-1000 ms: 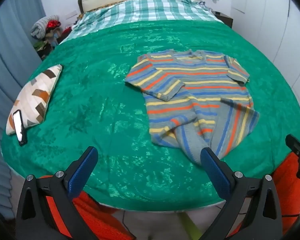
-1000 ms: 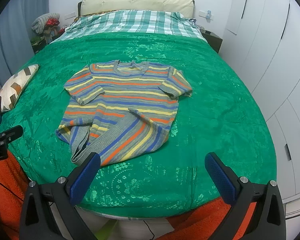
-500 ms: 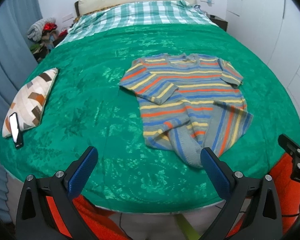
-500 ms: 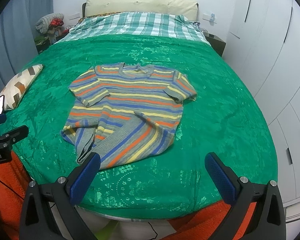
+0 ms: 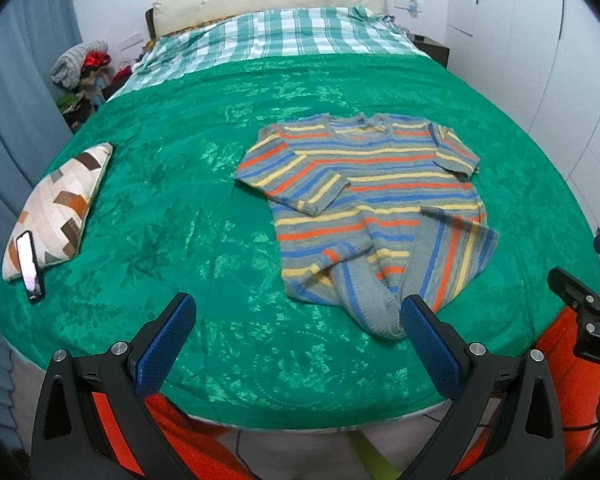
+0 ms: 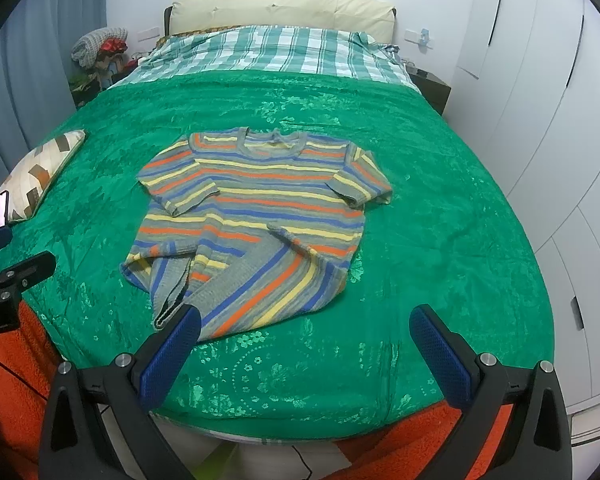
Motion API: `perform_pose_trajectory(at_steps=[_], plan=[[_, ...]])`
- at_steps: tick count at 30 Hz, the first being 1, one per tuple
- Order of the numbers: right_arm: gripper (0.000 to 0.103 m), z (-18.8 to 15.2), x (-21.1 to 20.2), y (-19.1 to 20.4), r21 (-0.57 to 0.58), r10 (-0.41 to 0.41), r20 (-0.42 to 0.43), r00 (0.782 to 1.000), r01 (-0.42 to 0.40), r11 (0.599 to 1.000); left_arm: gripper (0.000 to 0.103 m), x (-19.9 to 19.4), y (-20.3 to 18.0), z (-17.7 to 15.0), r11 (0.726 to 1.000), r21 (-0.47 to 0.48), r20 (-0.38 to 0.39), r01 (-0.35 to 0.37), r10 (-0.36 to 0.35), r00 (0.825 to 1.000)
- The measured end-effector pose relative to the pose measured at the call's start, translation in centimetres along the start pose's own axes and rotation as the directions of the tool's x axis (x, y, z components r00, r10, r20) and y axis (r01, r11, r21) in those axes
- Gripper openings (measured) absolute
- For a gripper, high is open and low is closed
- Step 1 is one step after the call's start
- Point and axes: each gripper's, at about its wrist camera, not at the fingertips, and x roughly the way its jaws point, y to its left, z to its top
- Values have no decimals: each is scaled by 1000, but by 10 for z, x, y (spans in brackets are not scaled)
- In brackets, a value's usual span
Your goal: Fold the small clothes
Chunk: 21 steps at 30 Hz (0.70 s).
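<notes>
Striped knit, grey with orange, yellow and blue bands: the small sweater (image 5: 376, 200) lies flat at centre frame on the green bedspread (image 5: 180, 208), neckline toward the headboard, both short sleeves laid over the chest. Its lower hem is not flat; the bottom is turned up diagonally and a grey ribbed flap sticks out toward the foot of the bed, lower centre in both views. Left gripper (image 5: 298, 340) hangs at the bottom of its frame with its blue pads spread wide and nothing between them; the right-hand pad sits just beside the ribbed flap in the picture, contact not certain. Right gripper (image 6: 306, 344) is likewise spread wide and empty, its left pad overlapping the hem edge in view. Compared with a second ago, the sweater itself has not shifted, folds and flap lie the same, but it sits slightly higher and further off in both wrist views, so both grippers appear to have drawn back a little toward the foot of the bed. Judgement: a pause or reset between grasps, not a fold in progress; the folding is barely begun, and the rumpled hem likely needs straightening before a clean fold. Patterned cushion (image 5: 56, 208) with a phone (image 5: 30, 266) propped on it rests at left edge, well apart from the sweater.
</notes>
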Motion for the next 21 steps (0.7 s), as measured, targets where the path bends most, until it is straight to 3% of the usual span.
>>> perform_pose_trajectory(at_steps=[13, 21], plan=[[103, 0, 2, 0, 1, -4, -3, 1000, 4, 1000, 102, -2, -3, 1, 1000, 22, 9, 4, -5, 1000], [103, 3, -1, -2, -1, -16, 13, 1000, 16, 1000, 102, -1, 14, 2, 999, -42, 7, -5, 5, 1000]])
